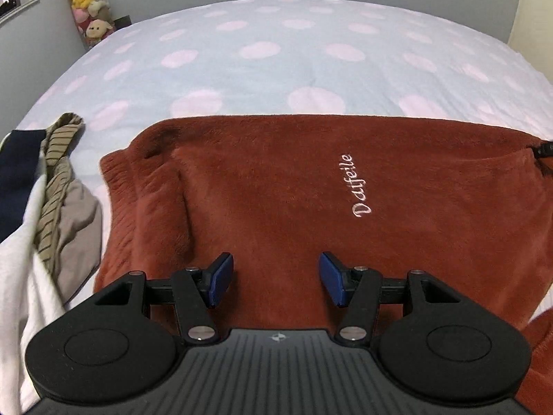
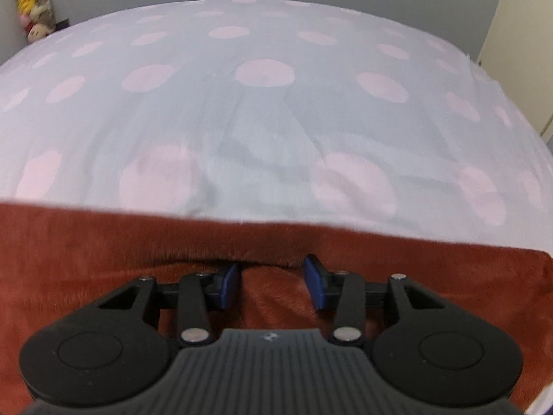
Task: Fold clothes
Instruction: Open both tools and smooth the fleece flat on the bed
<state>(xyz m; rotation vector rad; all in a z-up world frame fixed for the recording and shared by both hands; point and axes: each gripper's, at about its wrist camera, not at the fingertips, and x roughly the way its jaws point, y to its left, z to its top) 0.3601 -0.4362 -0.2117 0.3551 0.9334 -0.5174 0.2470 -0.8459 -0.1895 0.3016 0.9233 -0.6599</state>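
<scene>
A rust-red fleece garment with white embroidered lettering lies flat on the bed, its ribbed hem at the left. My left gripper hovers over its near part, open, with nothing between the blue pads. In the right wrist view the same garment fills the lower frame. My right gripper sits at its far edge. A raised fold of fleece fills the gap between its pads, and creases fan out from them. The fingertips are partly hidden under that fold.
The bed has a pale blue cover with pink dots. A pile of other clothes, white, navy and striped olive, lies at the left edge. Plush toys stand in the far left corner, and a cream cupboard is at the right.
</scene>
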